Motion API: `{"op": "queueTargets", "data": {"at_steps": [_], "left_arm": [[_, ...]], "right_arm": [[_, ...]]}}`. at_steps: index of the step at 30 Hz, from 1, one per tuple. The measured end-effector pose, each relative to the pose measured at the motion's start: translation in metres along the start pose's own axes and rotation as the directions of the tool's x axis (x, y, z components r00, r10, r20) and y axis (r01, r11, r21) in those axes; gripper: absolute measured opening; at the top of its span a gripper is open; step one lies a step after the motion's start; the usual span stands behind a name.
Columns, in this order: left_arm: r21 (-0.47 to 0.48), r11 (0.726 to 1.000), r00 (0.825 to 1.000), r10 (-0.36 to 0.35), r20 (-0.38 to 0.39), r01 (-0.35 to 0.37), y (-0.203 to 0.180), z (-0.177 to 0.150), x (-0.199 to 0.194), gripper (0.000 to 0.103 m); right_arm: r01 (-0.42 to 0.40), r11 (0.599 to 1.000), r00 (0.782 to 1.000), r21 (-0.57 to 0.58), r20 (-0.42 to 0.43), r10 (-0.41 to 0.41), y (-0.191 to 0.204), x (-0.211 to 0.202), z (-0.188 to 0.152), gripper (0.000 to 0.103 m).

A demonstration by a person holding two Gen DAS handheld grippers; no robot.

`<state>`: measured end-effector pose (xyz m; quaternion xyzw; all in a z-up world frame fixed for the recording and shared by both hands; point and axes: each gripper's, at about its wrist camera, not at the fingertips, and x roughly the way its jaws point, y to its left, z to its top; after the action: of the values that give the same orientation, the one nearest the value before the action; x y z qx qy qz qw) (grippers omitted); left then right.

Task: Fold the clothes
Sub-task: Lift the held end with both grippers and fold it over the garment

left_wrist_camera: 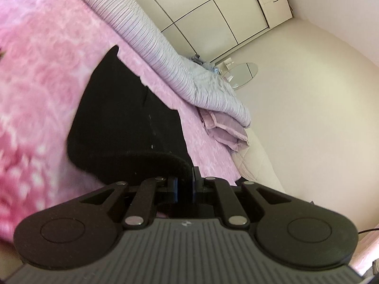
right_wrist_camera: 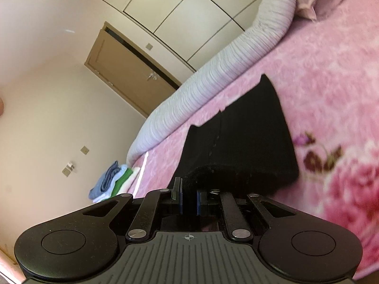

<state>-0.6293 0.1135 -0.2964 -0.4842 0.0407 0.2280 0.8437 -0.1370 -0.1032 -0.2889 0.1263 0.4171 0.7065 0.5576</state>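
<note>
A black garment (left_wrist_camera: 123,123) lies spread on the pink floral bedspread (left_wrist_camera: 38,75), with its near edge lifted off the bed. My left gripper (left_wrist_camera: 186,179) is shut on that raised black edge at one end. In the right wrist view the same black garment (right_wrist_camera: 248,142) stretches away over the bedspread (right_wrist_camera: 331,82), and my right gripper (right_wrist_camera: 189,196) is shut on the other end of its near edge. Both views are tilted and a little blurred.
A striped quilt roll (left_wrist_camera: 151,40) runs along the far side of the bed, with a folded lilac cloth (left_wrist_camera: 225,130) at its end. A stack of folded clothes (right_wrist_camera: 113,179) sits beyond the bed's corner. White wardrobe doors (right_wrist_camera: 189,11), a brown door (right_wrist_camera: 132,73) and a round glass table (left_wrist_camera: 241,73) stand behind.
</note>
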Motion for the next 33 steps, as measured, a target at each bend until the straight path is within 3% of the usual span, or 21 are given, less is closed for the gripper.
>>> {"op": "queueTargets", "data": {"at_steps": [9,12,13,15,16,17,21,27,33], "left_arm": [[0.008,0.999,0.999,0.051,0.013,-0.051,0.018,0.048,0.060,0.008],[-0.013,0.995,0.995,0.095,0.005,-0.095,0.035,0.063,0.088,0.014],[-0.034,0.993,0.993,0.116,-0.001,-0.116,0.043,0.068,0.097,0.017],[-0.080,0.984,0.987,0.159,-0.008,-0.159,0.059,0.077,0.111,0.031],[-0.078,0.982,0.985,0.171,-0.003,-0.170,0.063,0.080,0.112,0.034],[-0.070,0.981,0.984,0.179,0.002,-0.178,0.065,0.083,0.111,0.036],[-0.027,0.976,0.977,0.215,0.012,-0.214,0.072,0.091,0.107,0.042],[0.044,0.956,0.954,0.293,-0.069,-0.290,0.085,0.089,0.116,0.043],[0.113,0.945,0.941,0.319,-0.118,-0.306,0.092,0.088,0.133,0.043]], "right_arm": [[0.067,0.995,0.998,-0.068,-0.002,-0.067,-0.006,0.061,0.045,0.009],[0.115,0.993,0.993,-0.041,-0.006,-0.115,-0.017,0.092,0.060,0.010],[0.136,0.990,0.990,-0.025,-0.018,-0.137,-0.023,0.104,0.064,0.016],[0.192,0.981,0.981,-0.003,-0.033,-0.192,-0.035,0.123,0.070,0.038],[0.225,0.974,0.974,0.003,-0.028,-0.225,-0.039,0.129,0.072,0.056],[0.246,0.969,0.969,0.006,-0.011,-0.246,-0.043,0.131,0.073,0.066],[0.242,0.970,0.970,0.003,0.011,-0.242,-0.057,0.120,0.074,0.067],[0.320,0.921,0.940,-0.220,-0.051,-0.339,-0.061,0.125,0.066,0.067],[0.300,0.896,0.928,-0.328,-0.116,-0.353,-0.076,0.152,0.061,0.067]]}}
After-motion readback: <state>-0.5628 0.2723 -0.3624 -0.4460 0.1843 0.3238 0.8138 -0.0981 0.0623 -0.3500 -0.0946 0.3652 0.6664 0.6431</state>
